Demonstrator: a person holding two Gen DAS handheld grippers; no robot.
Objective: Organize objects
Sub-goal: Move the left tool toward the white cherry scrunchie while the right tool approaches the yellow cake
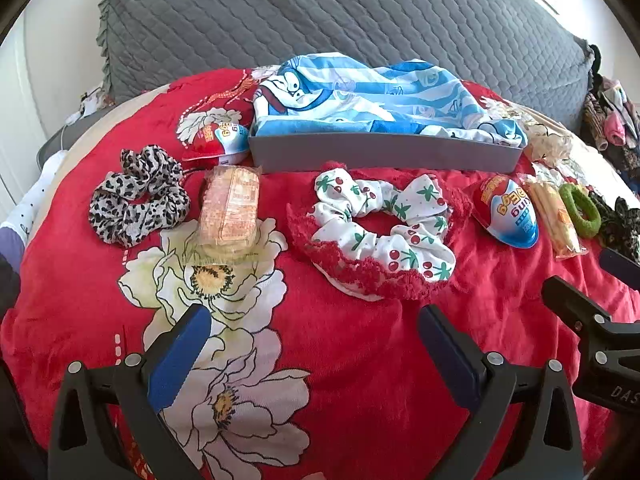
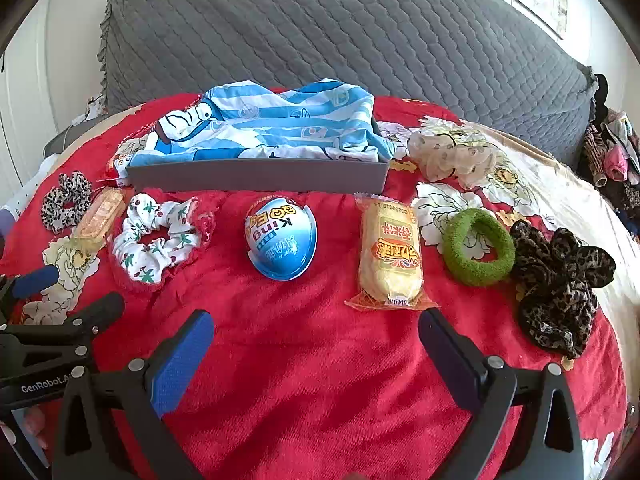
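Both tools stand fully open and hold nothing: the left gripper (image 1: pixel 314 330) hovers over bare red blanket (image 1: pixel 360 360), and the right gripper (image 2: pixel 316 336) does the same beside it. The items to be organized lie in a row ahead of the fingertips, with the grey tray (image 2: pixel 256 174) behind them, already crowded by a blue-striped cloth (image 2: pixel 272 128). Ahead of the left gripper and slightly right lies the cherry scrunchie (image 1: pixel 380 232); ahead and left, the wrapped snack (image 1: pixel 229 210) and the leopard scrunchie (image 1: pixel 136 196); a red-and-blue egg (image 1: pixel 218 142) rests against the tray's left end. Directly ahead of the right gripper sits the blue egg (image 2: pixel 281 238); ahead and right, the yellow snack pack (image 2: pixel 390 254) — its near edge almost at the right fingertip — then the green hair ring (image 2: pixel 478 246) and the dark leopard scrunchie (image 2: pixel 556 280). Likely faults: the smooth, rounded egg may squirt out of closing pads or roll on the soft blanket; a hard squeeze may crush either snack pack; a low approach may pinch blanket pile together with a scrunchie and drag neighbouring items; the two grippers work close together and may collide near the centre; and the heaped cloth may block a placement — an item set on it could slide off.
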